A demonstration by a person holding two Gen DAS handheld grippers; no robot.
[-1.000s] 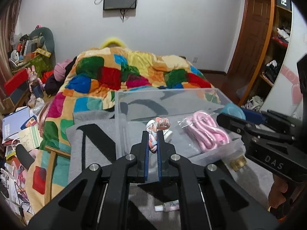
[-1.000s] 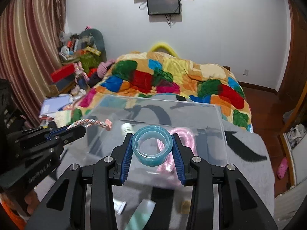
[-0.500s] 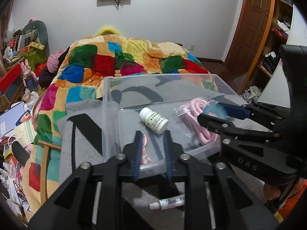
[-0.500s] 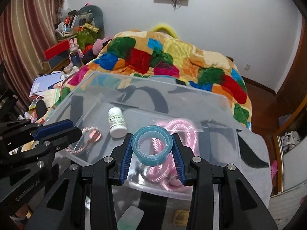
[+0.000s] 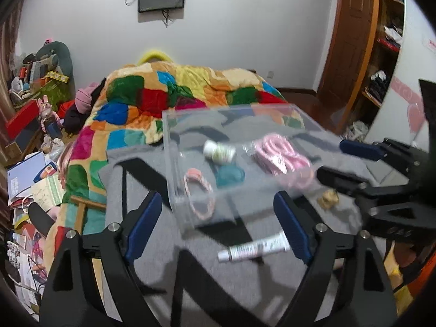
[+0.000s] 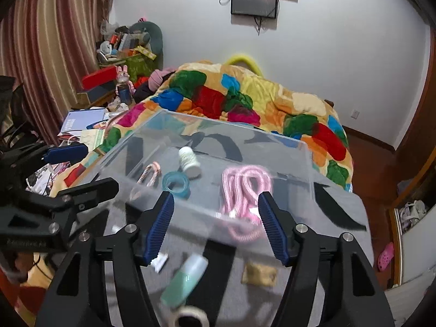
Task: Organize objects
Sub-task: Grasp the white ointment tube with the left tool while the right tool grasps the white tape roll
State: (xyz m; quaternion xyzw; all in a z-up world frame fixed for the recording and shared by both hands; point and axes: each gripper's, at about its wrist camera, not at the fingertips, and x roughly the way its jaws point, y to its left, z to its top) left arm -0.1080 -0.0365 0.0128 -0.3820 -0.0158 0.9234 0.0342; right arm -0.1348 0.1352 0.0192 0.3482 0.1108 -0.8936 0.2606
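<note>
Left wrist view is showing the left gripper [image 5: 218,229] and right gripper [image 6: 216,226] both hanging spread and empty. Four things are already lying in the clear box [image 5: 174,163]: bracelet [image 5: 197,190], tape ring [image 6: 175,184], pill bottle [image 6: 189,160], pink cord [image 6: 245,188]. A tube [image 5: 253,249], green bottle [image 6: 184,282], tan packet [image 6: 259,273] and white roll [image 6: 188,317] are still waiting on the grey blanket [image 5: 218,286], across a bed in a cluttered bedroom.
</note>
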